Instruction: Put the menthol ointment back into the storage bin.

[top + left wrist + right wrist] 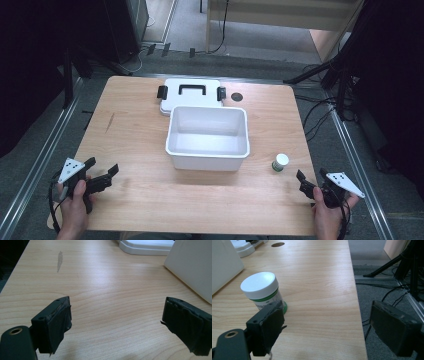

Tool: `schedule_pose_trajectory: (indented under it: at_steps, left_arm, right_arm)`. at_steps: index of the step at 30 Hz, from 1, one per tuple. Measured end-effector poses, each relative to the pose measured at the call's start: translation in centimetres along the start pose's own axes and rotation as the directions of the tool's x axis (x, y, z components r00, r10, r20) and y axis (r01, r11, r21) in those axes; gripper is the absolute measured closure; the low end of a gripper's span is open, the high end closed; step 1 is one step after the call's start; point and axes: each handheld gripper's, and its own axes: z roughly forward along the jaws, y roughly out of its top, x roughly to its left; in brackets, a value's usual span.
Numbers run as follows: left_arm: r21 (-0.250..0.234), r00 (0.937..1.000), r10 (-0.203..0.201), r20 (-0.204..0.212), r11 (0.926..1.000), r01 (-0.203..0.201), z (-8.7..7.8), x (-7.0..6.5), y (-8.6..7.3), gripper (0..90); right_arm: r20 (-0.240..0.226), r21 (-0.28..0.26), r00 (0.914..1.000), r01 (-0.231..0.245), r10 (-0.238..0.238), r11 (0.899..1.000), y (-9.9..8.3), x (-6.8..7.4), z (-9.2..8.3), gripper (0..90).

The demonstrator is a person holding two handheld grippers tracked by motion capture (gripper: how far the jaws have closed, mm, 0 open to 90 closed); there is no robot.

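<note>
A white open bin [207, 137] stands in the middle of the wooden table [135, 130], and nothing shows inside it. Its white lid [190, 95], with a black handle and two black latches, lies flat just behind it. A small jar [280, 162] with a white cap and green label stands upright to the right of the bin. My left gripper [104, 166] rests open near the front left, with bare wood between its jaws [115, 327]. My right gripper [311, 176] is open at the front right; the jar [260, 288] sits just beyond its left jaw.
A round cable hole [236, 96] sits in the table beside the lid. The table's right edge runs between the right gripper's jaws, with cables [387, 290] and tripod legs on the floor past it. The bin wall [192, 267] rises at the right of the left gripper view.
</note>
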Motion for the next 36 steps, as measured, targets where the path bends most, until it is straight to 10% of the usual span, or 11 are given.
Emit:
schedule_pose_trajectory:
  at_steps: [11, 18, 22, 23, 25, 28, 29, 30, 31, 35, 36]
  left_arm:
    - [0.003, 1.0000, 0.001, -0.002, 1.0000, -0.001, 0.0, 0.0, 0.0, 9.1]
    - [-0.001, 1.0000, 0.000, -0.001, 1.0000, 0.000, -0.1, 0.0, 0.0, 9.1]
    - [-0.003, 1.0000, -0.001, 0.003, 1.0000, 0.001, -0.1, 0.0, 0.0, 9.1]
    - [-0.001, 1.0000, 0.002, 0.005, 1.0000, -0.002, -0.1, 0.0, 0.0, 9.1]
    - [0.001, 1.0000, 0.004, 0.006, 1.0000, -0.004, 0.0, 0.0, 0.0, 9.1]
    - [0.002, 1.0000, 0.005, 0.005, 1.0000, -0.005, 0.0, 0.0, 0.0, 9.1]
    - [0.001, 1.0000, 0.006, 0.002, 1.0000, -0.006, 0.0, 0.0, 0.0, 9.1]
    - [0.001, 1.0000, 0.007, 0.001, 1.0000, -0.007, 0.0, 0.0, 0.0, 9.1]
    - [0.001, 1.0000, 0.005, 0.000, 1.0000, -0.005, 0.0, 0.0, 0.0, 9.1]
    - [-0.002, 1.0000, 0.004, 0.002, 1.0000, -0.004, 0.0, -0.1, 0.0, 9.1]
    - [0.001, 1.0000, 0.003, 0.002, 1.0000, -0.003, 0.0, 0.0, 0.0, 9.1]
  right_arm:
    - [-0.013, 0.053, 0.9999, 0.000, 0.001, 0.999, 0.2, -0.1, 0.2, 12.8]
    - [-0.075, 0.219, 0.9959, 0.067, -0.052, 0.973, 2.0, 1.5, -0.5, 13.1]
    - [-0.088, 0.379, 0.9879, 0.152, -0.128, 0.913, 3.5, 2.5, -0.4, 13.0]
    - [-0.091, 0.466, 0.9866, 0.162, -0.135, 0.870, 4.2, 2.9, -0.2, 13.0]
    - [-0.108, 0.498, 0.9842, 0.176, -0.140, 0.849, 4.5, 3.2, -0.1, 13.0]
    - [-0.153, 0.574, 0.9723, 0.233, -0.177, 0.785, 5.4, 3.8, 0.3, 12.8]
    - [-0.171, 0.609, 0.9640, 0.266, -0.204, 0.747, 6.1, 4.2, 0.5, 12.9]
    - [-0.171, 0.609, 0.9640, 0.266, -0.204, 0.747, 6.1, 4.2, 0.5, 12.9]
    - [-0.196, 0.640, 0.9563, 0.292, -0.217, 0.711, 6.7, 4.5, 0.8, 12.8]
    - [-0.205, 0.669, 0.9511, 0.308, -0.231, 0.676, 7.6, 4.9, 1.1, 13.2]
    - [-0.221, 0.689, 0.9442, 0.328, -0.245, 0.646, 8.1, 5.2, 1.2, 13.1]
